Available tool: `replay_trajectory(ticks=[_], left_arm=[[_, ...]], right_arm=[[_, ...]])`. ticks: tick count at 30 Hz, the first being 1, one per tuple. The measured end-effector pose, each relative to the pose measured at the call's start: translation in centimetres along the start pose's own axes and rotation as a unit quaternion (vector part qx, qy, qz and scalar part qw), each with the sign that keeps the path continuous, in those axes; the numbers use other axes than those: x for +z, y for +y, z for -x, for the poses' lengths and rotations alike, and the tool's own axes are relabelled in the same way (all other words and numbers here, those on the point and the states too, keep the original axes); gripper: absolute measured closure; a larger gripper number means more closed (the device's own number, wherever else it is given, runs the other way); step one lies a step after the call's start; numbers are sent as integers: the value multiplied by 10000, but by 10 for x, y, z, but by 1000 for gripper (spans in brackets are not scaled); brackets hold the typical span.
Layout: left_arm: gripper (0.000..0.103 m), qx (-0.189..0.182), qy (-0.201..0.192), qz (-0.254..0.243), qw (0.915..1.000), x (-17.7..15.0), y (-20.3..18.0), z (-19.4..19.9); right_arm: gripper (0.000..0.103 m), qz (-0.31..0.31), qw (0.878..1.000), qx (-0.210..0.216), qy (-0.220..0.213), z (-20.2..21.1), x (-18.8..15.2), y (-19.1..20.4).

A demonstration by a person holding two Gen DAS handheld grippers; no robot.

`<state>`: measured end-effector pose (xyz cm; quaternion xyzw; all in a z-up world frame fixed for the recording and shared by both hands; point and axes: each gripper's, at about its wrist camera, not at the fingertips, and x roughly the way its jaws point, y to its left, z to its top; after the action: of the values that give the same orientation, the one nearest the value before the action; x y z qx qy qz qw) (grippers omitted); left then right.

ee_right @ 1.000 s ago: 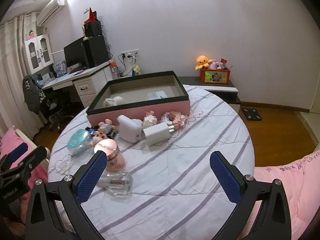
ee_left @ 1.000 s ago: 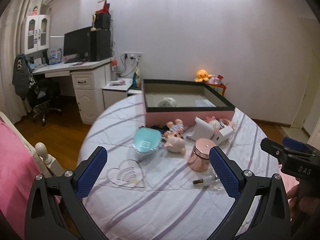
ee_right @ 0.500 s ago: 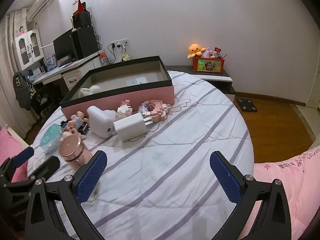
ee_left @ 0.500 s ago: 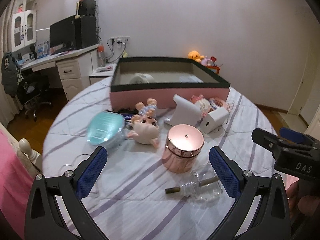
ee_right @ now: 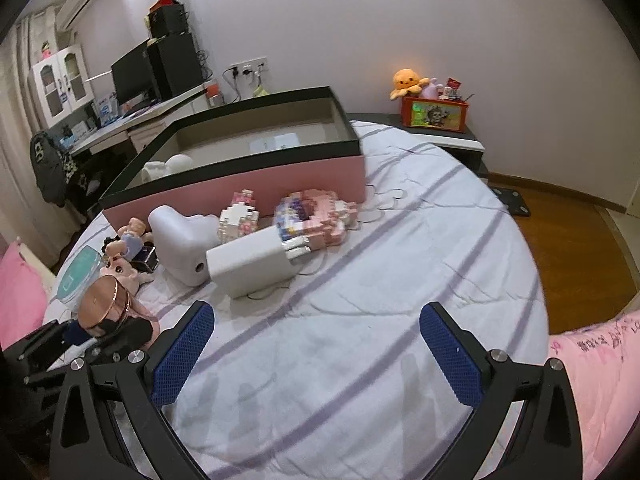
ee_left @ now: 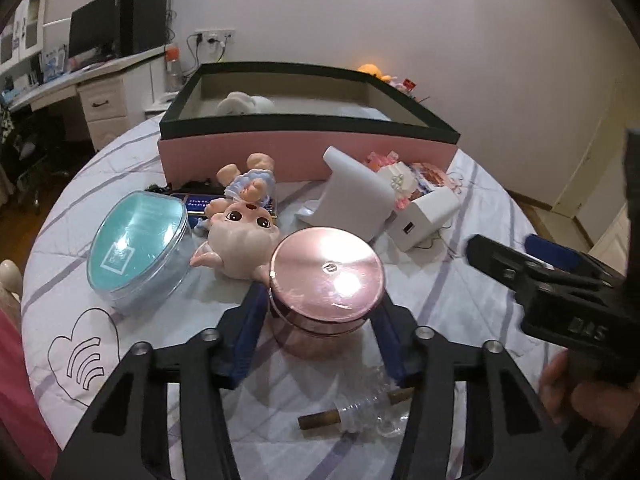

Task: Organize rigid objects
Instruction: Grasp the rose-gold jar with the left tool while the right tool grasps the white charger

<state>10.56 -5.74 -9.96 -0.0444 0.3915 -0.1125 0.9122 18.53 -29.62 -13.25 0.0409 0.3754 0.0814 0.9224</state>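
A rose-gold canister [ee_left: 326,276] stands upright on the striped bed cover. My left gripper [ee_left: 322,300] has its jaws closing on it, one blue pad against each side of its body. The right wrist view shows the same canister [ee_right: 102,304] at the lower left with the left gripper's dark fingers [ee_right: 120,326] across it. My right gripper [ee_right: 316,312] hangs open over bare cover, nothing between its pads. A pink box with a black rim [ee_left: 308,152] sits open behind the clutter.
Left of the canister lie a doll [ee_left: 240,232] and a teal round case [ee_left: 136,240]. A white charger [ee_right: 248,264], a white heart-shaped device [ee_left: 352,204] and brick toys [ee_right: 312,216] sit before the box. A corked glass bottle [ee_left: 360,412] lies under my left gripper.
My left gripper moved forward and down onto the canister and its jaws narrowed from wide apart to its sides. The right gripper came lower and closer to the bed, still open.
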Motion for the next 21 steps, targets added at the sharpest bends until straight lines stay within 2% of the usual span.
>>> replay_trajectory(ticks=[9,10,12,13,21], left_arm=[[54,-126,-31,14,9999,-1,7,9],[54,-126,-31,20,9999,-1,8,9],[54,-108,-50,35,9999,-1,10,12],[54,-100,-61,45,9999,-1,12,13],[54,-94,-149,91,9998,-2,20,24]], right_arm=[[1,472,9981,202,351,-39,20,21],[4,511,9977,218,384,-43,21,22],[33,475,9976,232,450,-48,22,22],[35,461,9975,252,463,-49,22,22],[36,422,9978,391,331,-33,15,25]])
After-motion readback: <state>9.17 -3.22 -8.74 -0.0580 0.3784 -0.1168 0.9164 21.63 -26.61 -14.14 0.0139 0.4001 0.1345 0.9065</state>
